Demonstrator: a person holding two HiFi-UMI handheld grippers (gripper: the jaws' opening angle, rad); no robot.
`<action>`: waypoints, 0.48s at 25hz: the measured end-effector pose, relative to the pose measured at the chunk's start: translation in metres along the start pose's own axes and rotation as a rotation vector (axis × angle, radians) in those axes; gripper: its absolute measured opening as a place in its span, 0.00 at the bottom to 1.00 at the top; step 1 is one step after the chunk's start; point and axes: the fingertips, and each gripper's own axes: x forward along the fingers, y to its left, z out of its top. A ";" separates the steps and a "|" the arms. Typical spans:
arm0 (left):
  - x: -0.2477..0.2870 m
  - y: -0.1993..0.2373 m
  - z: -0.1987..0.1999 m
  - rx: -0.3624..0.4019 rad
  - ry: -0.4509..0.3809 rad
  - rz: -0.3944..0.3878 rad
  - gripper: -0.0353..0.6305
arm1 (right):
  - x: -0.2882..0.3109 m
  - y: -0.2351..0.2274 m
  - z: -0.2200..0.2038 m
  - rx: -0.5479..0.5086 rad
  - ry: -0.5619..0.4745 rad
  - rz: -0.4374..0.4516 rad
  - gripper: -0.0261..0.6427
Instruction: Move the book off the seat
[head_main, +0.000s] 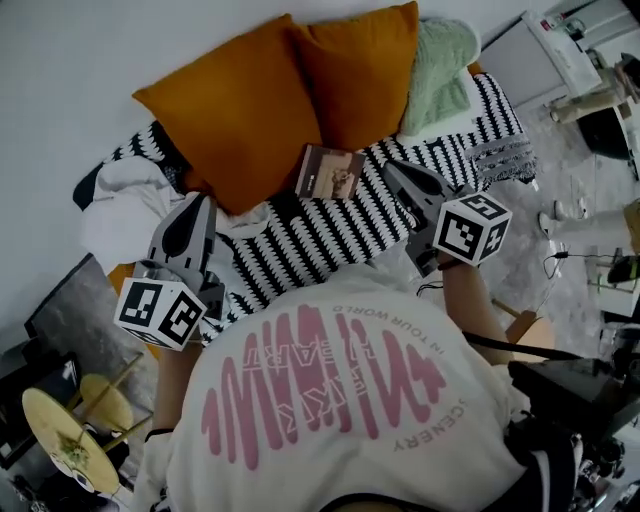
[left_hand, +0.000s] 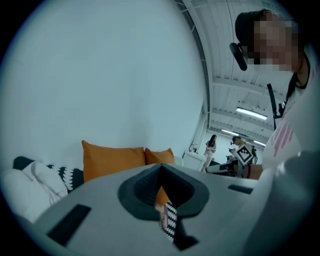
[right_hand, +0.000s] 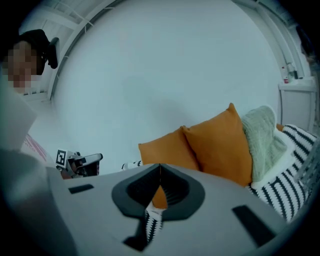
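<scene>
A small brown book (head_main: 330, 172) lies on the seat's black-and-white zigzag cover (head_main: 320, 235), just in front of two orange cushions (head_main: 290, 90). My right gripper (head_main: 392, 168) is shut and empty, its tip a short way right of the book and apart from it. Further left, my left gripper (head_main: 197, 203) hovers over the cover with its jaws together and nothing in them. In the left gripper view the left gripper (left_hand: 161, 166) points at the orange cushions (left_hand: 112, 159). The right gripper view has the right gripper (right_hand: 160, 165) aimed at the same cushions (right_hand: 220, 145).
A white cloth (head_main: 120, 205) is bunched at the seat's left end. A pale green blanket (head_main: 440, 60) leans at the right end. Right of the seat are bare floor, shoes (head_main: 570, 210) and a white cabinet (head_main: 545, 50). Two people (left_hand: 222, 147) stand far off.
</scene>
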 end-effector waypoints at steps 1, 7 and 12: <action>-0.005 0.003 0.000 -0.011 -0.008 0.024 0.06 | 0.009 -0.001 0.003 -0.013 0.012 0.015 0.06; -0.036 0.002 0.000 -0.024 -0.047 0.182 0.06 | 0.046 -0.008 0.028 -0.073 0.049 0.111 0.06; -0.050 0.003 -0.012 -0.120 -0.062 0.322 0.06 | 0.078 -0.011 0.029 -0.124 0.126 0.202 0.06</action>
